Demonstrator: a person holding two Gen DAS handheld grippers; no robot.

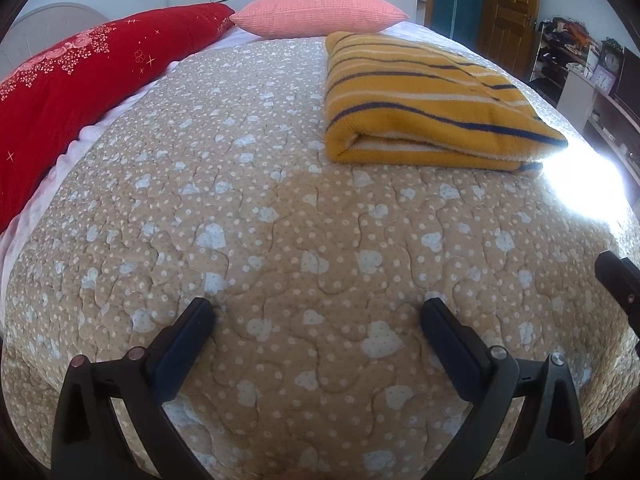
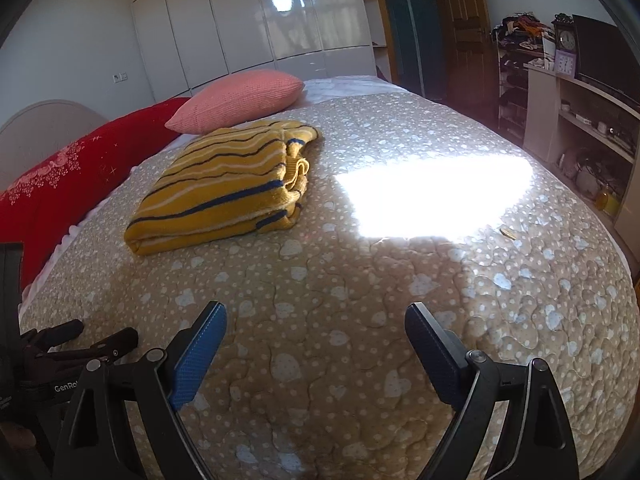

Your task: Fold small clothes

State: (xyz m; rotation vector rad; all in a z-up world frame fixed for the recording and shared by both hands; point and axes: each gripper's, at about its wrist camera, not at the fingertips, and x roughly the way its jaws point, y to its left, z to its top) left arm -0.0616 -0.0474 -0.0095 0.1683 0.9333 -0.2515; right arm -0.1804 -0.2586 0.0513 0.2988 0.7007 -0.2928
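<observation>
Both hand-held grippers wide, empty; folded sweater's (image 2: 224,184) open collar side only in right view.

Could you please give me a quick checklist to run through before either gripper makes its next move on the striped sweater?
1. Left gripper open and holding nothing: ok, jaws spread wide over the quilt.
2. Right gripper open and holding nothing: ok, jaws spread.
3. Yellow striped sweater folded into a compact stack: ok, layered edges show at its near side.
4. Fold tidy: not ok, a ribbed edge sticks out on its right side.
5. Sweater apart from the pink pillow: cannot tell, their edges look close.
6. Sweater's far edge visible: cannot tell, it faces away from both cameras.
</observation>
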